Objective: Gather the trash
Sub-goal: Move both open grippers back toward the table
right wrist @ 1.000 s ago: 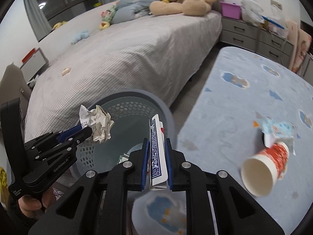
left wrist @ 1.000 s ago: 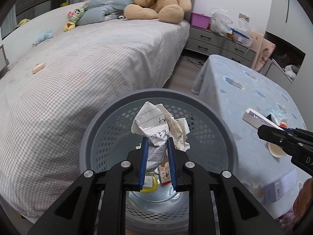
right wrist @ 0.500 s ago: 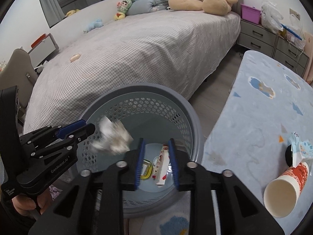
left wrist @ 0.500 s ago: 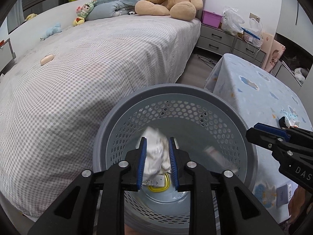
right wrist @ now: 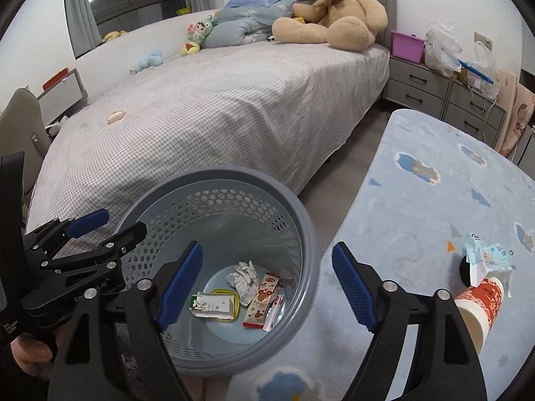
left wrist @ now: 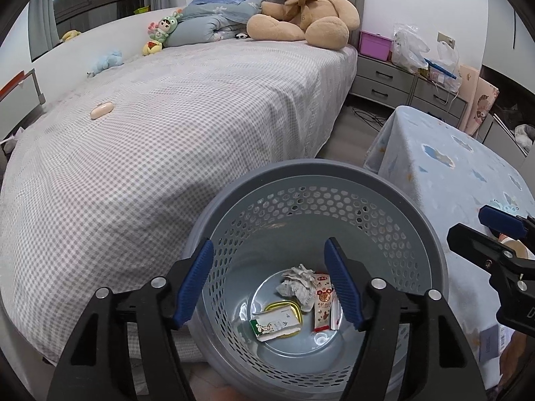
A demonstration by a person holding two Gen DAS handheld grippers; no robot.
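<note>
Both hand-held grippers hang over the grey perforated wastebasket, pointing down into it. Left hand-held gripper: jaws opening, nothing btwn the blue pads, released. Right hand-held gripper: jaws opening too, nothing btwn them, released.

Trash lies on the basket bottom: crumpled paper ball at the far side, red-and-white snack wrapper just right of it, small green-and-white carton nearer and left, lying on a yellow ring. In the right wrist view the same items show: paper, wrapper, carton.

Basket stands on the floor btwn the bed on the left and the table w/ a light-blue patterned cloth on the right, rim close to the table's near-left edge. On the table, far right: red-and-white paper cup lying on its side, mouth toward the camera, and a crumpled blue-white wrapper just beyond it, touching. Teddy bear sits at the bed's far end.
</note>
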